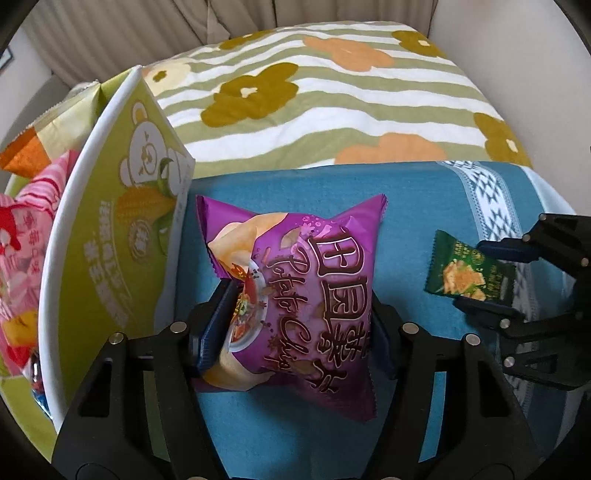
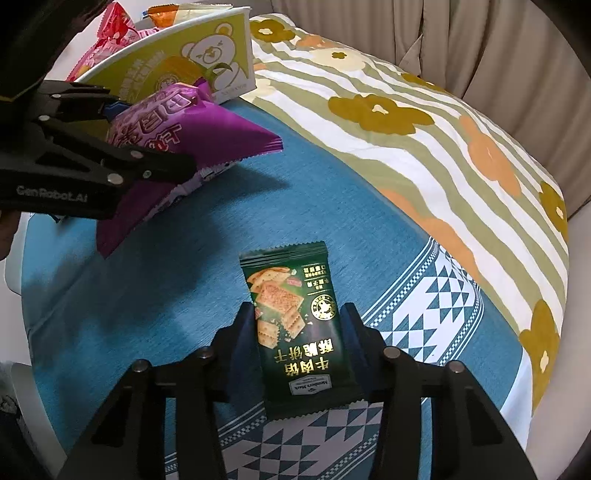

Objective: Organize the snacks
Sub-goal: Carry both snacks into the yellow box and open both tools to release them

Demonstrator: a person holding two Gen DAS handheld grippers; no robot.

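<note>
- On the blue cloth (image 1: 424,206), the left gripper (image 1: 301,317) is clamped on a purple chip bag (image 1: 306,280), its pads pressing both sides of the puffy pack.
- Just right of it, the right gripper (image 2: 301,332) pinches a small green cracker packet (image 2: 295,317) between narrow-set jaws; the packet lies flat on the cloth.
- Beside the chip bag stands a green box (image 1: 122,229) with a bear print, its white rim just left of the bag.
- Inside the box sit pink (image 1: 26,229) and orange (image 1: 26,155) snack packs.
- Beyond the cloth, a striped flowered bedspread (image 1: 332,96) covers the bed, with curtains (image 2: 443,33) behind it.
</note>
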